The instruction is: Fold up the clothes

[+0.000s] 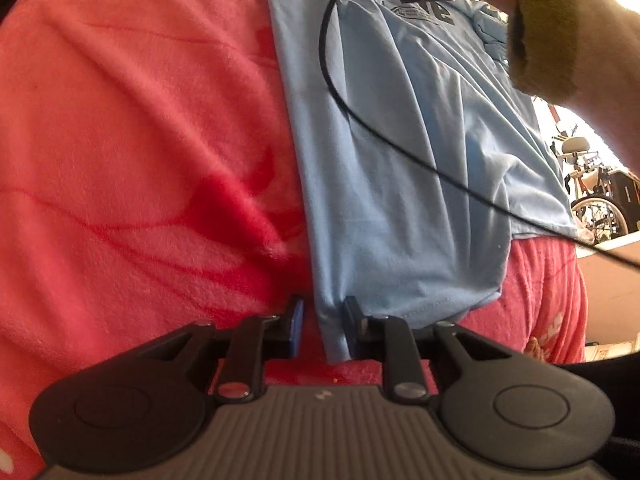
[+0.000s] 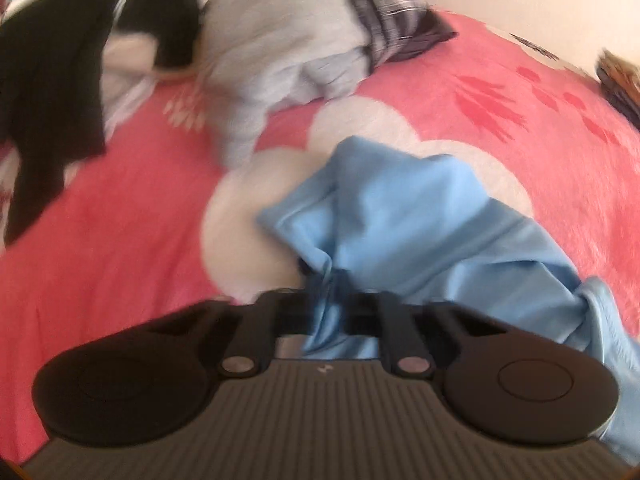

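Over a pink blanket (image 1: 120, 140), the wrinkled light-blue shirt (image 1: 400, 160) stretches between both tools, left tool (image 1: 322, 328) and right tool (image 2: 326, 312), each clamped on it.

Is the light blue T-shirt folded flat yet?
No. The light blue T-shirt hangs stretched and wrinkled between the left gripper and right gripper.

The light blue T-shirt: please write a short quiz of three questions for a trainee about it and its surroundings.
1. True or false: the left tool has an edge of the light blue T-shirt between its fingers.
2. What lies under the T-shirt?
3. Which garment is nearest the T-shirt in the right wrist view? A) grey garment B) black garment C) plaid garment

Key:
1. True
2. A pink blanket
3. A
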`<state>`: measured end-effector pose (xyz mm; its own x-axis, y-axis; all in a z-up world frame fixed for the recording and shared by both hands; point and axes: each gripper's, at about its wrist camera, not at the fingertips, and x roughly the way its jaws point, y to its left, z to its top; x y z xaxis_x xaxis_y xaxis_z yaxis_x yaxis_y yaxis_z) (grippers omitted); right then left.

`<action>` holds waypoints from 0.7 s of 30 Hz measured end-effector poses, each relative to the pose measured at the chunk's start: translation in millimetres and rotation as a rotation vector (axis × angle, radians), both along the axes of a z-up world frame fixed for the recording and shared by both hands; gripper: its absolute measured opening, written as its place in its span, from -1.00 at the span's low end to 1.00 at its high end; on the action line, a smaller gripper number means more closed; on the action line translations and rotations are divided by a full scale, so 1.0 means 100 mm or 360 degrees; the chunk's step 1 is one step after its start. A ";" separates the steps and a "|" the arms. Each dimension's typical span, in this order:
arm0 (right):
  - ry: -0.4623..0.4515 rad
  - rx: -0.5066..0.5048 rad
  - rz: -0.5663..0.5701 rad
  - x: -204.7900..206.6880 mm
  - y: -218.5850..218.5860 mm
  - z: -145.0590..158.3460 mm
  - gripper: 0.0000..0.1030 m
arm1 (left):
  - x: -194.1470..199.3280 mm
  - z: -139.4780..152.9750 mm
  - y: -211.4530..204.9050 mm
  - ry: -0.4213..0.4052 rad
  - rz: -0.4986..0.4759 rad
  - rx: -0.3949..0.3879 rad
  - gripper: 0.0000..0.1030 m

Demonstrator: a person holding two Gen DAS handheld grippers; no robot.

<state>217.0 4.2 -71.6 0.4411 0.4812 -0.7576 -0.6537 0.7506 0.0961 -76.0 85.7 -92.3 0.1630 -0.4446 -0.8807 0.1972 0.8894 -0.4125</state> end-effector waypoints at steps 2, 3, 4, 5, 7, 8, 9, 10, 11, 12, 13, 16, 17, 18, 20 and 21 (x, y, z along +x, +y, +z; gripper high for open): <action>0.0011 0.0061 -0.0002 0.05 -0.02 -0.03 -0.94 | 0.01 -0.02 0.02 0.0012 -0.0001 -0.0034 -0.79; 0.0017 0.0091 -0.0003 0.07 -0.03 -0.04 -0.94 | 0.01 -0.04 0.03 0.0028 0.0007 -0.0055 -0.79; 0.0022 0.0122 -0.0004 0.10 -0.04 -0.05 -0.94 | 0.02 -0.05 0.04 0.0043 0.0014 -0.0069 -0.80; 0.0028 0.0152 -0.0005 0.12 -0.05 -0.07 -0.94 | 0.03 -0.06 0.04 0.0056 0.0019 -0.0079 -0.80; 0.0039 0.0213 -0.0007 0.17 -0.07 -0.10 -0.94 | 0.06 -0.07 0.06 0.0079 0.0027 -0.0096 -0.80; 0.0045 0.0244 -0.0008 0.19 -0.09 -0.11 -0.94 | 0.07 -0.07 0.06 0.0088 0.0032 -0.0102 -0.80; 0.0050 0.0274 -0.0010 0.22 -0.10 -0.12 -0.94 | 0.08 -0.07 0.06 0.0094 0.0035 -0.0107 -0.80; 0.0056 0.0305 -0.0011 0.24 -0.11 -0.14 -0.94 | 0.07 -0.09 0.04 0.0096 0.0036 -0.0109 -0.80; 0.0062 0.0335 -0.0012 0.27 -0.12 -0.15 -0.94 | 0.06 -0.10 0.03 0.0098 0.0037 -0.0110 -0.80; 0.0077 0.0348 -0.0013 0.25 -0.16 -0.13 -0.93 | 0.06 -0.10 0.02 0.0104 0.0034 -0.0116 -0.80; 0.0092 0.0361 -0.0014 0.23 -0.19 -0.11 -0.92 | 0.06 -0.10 0.02 0.0116 0.0032 -0.0128 -0.73; 0.0138 0.0401 -0.0019 0.19 -0.30 -0.04 -0.88 | 0.07 -0.10 0.03 0.0154 0.0049 -0.0186 -0.39; 0.0153 0.0414 -0.0020 0.17 -0.34 -0.02 -0.88 | 0.07 -0.10 0.03 0.0156 0.0057 -0.0192 -0.38; 0.0169 0.0428 -0.0021 0.15 -0.38 0.00 -0.86 | 0.06 -0.10 0.02 0.0156 0.0065 -0.0192 -0.38; 0.0199 0.0454 -0.0024 0.12 -0.45 0.04 -0.84 | 0.05 -0.09 0.04 0.0147 0.0071 -0.0182 -0.38; 0.0215 0.0469 -0.0025 0.10 -0.49 0.06 -0.80 | 0.04 -0.09 0.04 0.0147 0.0080 -0.0183 -0.38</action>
